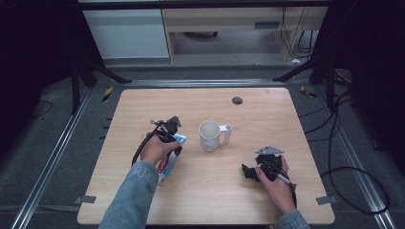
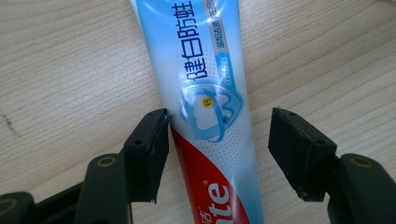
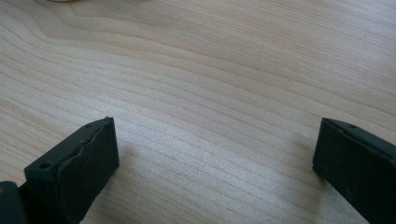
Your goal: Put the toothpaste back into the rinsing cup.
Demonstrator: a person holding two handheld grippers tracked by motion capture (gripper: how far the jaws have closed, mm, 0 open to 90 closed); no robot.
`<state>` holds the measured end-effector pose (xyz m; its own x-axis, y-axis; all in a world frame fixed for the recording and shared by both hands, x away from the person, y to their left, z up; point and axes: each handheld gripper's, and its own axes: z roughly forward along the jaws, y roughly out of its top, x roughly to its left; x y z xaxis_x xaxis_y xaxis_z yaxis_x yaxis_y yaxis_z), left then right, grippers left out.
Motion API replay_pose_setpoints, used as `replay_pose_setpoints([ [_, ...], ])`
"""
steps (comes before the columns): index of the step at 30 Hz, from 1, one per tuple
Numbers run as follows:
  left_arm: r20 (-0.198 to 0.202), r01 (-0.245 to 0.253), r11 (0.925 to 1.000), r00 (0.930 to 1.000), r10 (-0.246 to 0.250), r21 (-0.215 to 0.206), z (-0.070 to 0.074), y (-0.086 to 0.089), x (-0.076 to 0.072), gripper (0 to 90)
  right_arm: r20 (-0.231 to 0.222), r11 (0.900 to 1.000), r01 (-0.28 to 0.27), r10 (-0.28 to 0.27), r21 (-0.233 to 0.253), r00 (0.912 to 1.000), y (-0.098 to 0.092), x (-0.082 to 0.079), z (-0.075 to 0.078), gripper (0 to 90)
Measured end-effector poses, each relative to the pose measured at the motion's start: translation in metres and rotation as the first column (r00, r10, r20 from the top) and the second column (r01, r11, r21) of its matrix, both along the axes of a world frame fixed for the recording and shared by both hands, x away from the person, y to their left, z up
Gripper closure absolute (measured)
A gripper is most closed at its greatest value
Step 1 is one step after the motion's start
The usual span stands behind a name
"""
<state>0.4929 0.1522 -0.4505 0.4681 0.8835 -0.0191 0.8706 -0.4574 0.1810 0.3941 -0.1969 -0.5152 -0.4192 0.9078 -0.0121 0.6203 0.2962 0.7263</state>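
Left hand-held gripper [image 2: 218,140] spread astride toothpaste tube [image 2: 205,107], white mug [image 1: 209,135] just beside, right hand-held gripper [image 3: 215,154] spread over bare table [image 3: 210,70]

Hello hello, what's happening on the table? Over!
Left hand-held gripper open, jaws straddling the toothpaste tube, not clamped. Right hand-held gripper open over bare table. Mug nearby, nothing blocking.
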Motion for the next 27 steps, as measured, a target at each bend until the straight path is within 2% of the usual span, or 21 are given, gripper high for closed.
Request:
replay_pose_setpoints([
  [27, -0.022, -0.017, 0.9997, 0.9996, 0.017, 0.015, -0.013, 0.001, 0.003, 41.7, 0.000, 1.000, -0.002, 0.002, 0.001, 1.0000, 0.000, 0.000, 0.000, 0.5],
])
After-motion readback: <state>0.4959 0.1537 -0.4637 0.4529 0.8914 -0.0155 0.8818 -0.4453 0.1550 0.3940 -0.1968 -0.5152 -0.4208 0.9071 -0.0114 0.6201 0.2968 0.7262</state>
